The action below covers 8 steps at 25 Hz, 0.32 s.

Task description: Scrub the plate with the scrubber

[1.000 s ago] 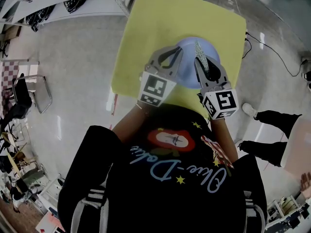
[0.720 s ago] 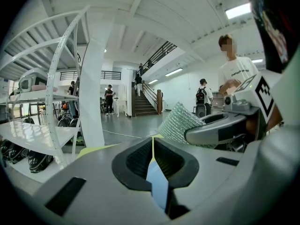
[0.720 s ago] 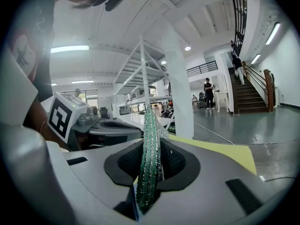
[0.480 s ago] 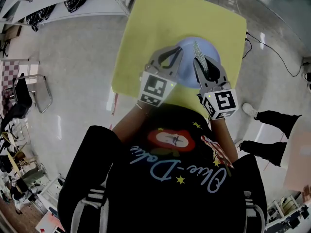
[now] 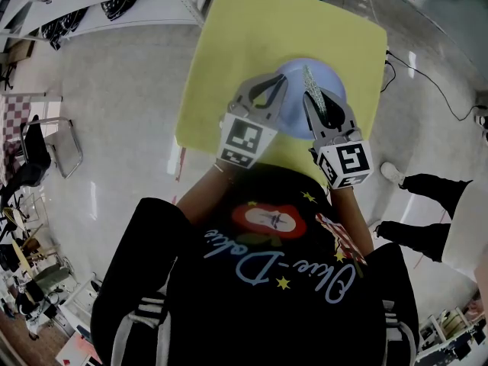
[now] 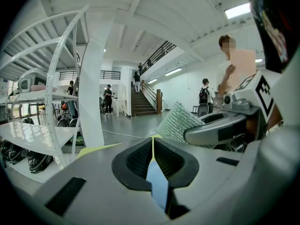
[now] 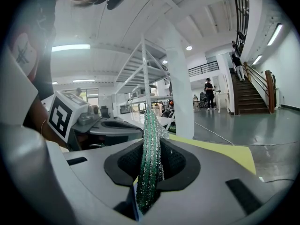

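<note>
A pale blue plate [image 5: 295, 107] lies on the yellow table [image 5: 252, 29] just ahead of me. My left gripper [image 5: 275, 79] is shut on the plate's near left rim; in the left gripper view a thin blue edge of the plate [image 6: 157, 182] is pinched between the pads. My right gripper [image 5: 323, 97] is shut on a silver-green mesh scrubber [image 5: 312, 81], which stands on edge over the plate's right half. The scrubber [image 7: 150, 163] fills the gap between the right jaws. From the left gripper view the scrubber [image 6: 180, 122] and right gripper [image 6: 220, 128] appear close at right.
White shelving [image 5: 91, 10] stands at the far left, with a metal chair [image 5: 53, 147] on the floor below it. A bystander's legs [image 5: 427, 197] and a floor cable [image 5: 427, 82] are at right. A white column [image 6: 91, 93] rises beyond the table.
</note>
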Tool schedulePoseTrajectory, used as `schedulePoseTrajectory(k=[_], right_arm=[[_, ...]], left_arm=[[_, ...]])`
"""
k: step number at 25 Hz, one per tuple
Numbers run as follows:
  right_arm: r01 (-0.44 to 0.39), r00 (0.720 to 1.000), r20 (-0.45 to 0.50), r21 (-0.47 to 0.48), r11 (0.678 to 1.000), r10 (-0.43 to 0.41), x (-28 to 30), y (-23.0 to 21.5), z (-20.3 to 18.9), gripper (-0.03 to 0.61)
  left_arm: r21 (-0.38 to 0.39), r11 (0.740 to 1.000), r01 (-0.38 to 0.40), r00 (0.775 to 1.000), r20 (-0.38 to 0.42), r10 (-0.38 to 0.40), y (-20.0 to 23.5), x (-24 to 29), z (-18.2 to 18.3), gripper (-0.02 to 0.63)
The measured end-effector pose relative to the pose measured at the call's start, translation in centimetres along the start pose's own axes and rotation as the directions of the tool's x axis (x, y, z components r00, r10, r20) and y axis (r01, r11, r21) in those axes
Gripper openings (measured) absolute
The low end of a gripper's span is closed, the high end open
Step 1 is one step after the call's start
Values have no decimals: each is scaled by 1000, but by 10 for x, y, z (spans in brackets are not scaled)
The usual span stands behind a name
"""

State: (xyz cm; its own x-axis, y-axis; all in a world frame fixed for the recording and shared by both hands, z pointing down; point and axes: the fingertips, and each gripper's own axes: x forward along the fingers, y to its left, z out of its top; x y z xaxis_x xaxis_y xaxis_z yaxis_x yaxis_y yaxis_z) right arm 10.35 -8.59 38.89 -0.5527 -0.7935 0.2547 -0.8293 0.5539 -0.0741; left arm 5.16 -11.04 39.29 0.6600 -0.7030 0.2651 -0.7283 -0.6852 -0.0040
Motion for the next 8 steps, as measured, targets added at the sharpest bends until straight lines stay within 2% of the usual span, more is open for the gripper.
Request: schedulePoseTrajectory(k=[8], right_arm=[[2,1000,-1,-3,1000,-2,6,0,-2,61]], left_arm=[[1,1000,0,1000,-2,0,5,1,-4,11]])
